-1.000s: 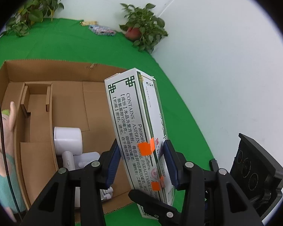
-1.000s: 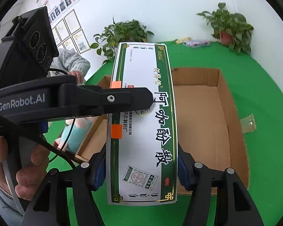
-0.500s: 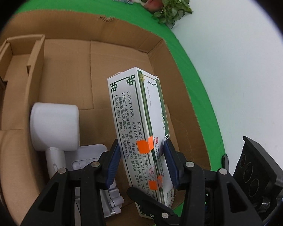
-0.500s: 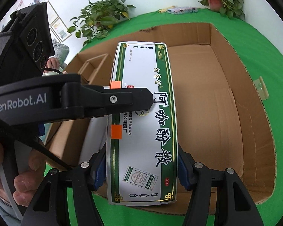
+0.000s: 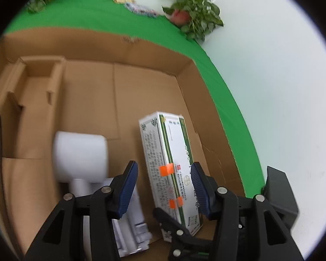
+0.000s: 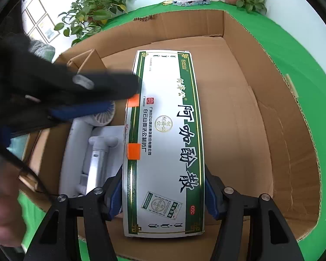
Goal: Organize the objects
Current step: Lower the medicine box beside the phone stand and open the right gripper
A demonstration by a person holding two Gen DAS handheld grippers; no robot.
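A white and green medicine box (image 6: 165,143) with orange tape marks is inside the open cardboard box (image 6: 271,113). My right gripper (image 6: 163,198) is shut on its near end. In the left wrist view the medicine box (image 5: 169,165) stands on its long edge between the spread blue pads of my left gripper (image 5: 164,187), which is open and no longer touches it. A white handheld fan (image 5: 80,152) lies beside it on the left; it also shows in the right wrist view (image 6: 91,143).
The cardboard box holds a cardboard insert (image 5: 32,82) at its far left. It stands on a green cloth (image 6: 304,50). Potted plants (image 5: 191,19) and small packets (image 6: 191,1) are at the back by the white wall.
Both grippers lowered the medicine box into the cardboard box. My left gripper has opened and let go of it and pulled back a little; the right gripper still holds it.
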